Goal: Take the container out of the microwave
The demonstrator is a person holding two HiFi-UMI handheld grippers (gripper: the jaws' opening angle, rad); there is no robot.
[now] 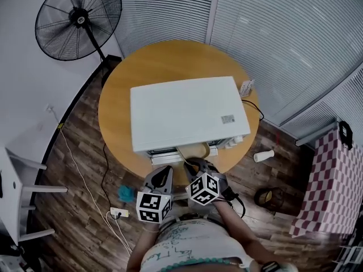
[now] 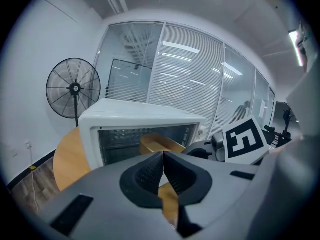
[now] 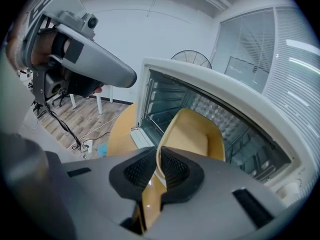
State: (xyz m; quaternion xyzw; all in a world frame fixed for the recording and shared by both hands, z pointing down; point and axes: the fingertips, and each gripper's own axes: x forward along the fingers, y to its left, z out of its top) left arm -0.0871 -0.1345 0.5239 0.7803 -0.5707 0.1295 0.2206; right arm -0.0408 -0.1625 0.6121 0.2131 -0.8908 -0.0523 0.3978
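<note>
A white microwave (image 1: 184, 115) stands on the round wooden table (image 1: 116, 95) with its front open toward me. A tan, shallow container (image 3: 200, 134) sticks half out of the opening (image 1: 193, 151). My right gripper (image 3: 159, 166) is shut on the container's near rim, one pad inside and one outside; from the head view the right gripper (image 1: 198, 168) sits just in front of the opening. My left gripper (image 2: 163, 156) hovers to the left of it, jaws shut with nothing between them, pointing at the microwave (image 2: 140, 119) and the container (image 2: 160, 145). The left gripper (image 1: 161, 180) is apart from the container.
A black standing fan (image 1: 79, 18) is beyond the table at the left. A power strip (image 1: 119, 212) and cables lie on the wooden floor. A white bottle (image 1: 264, 156) lies on the floor at the right near a checked cloth (image 1: 334, 180). Blinds run behind.
</note>
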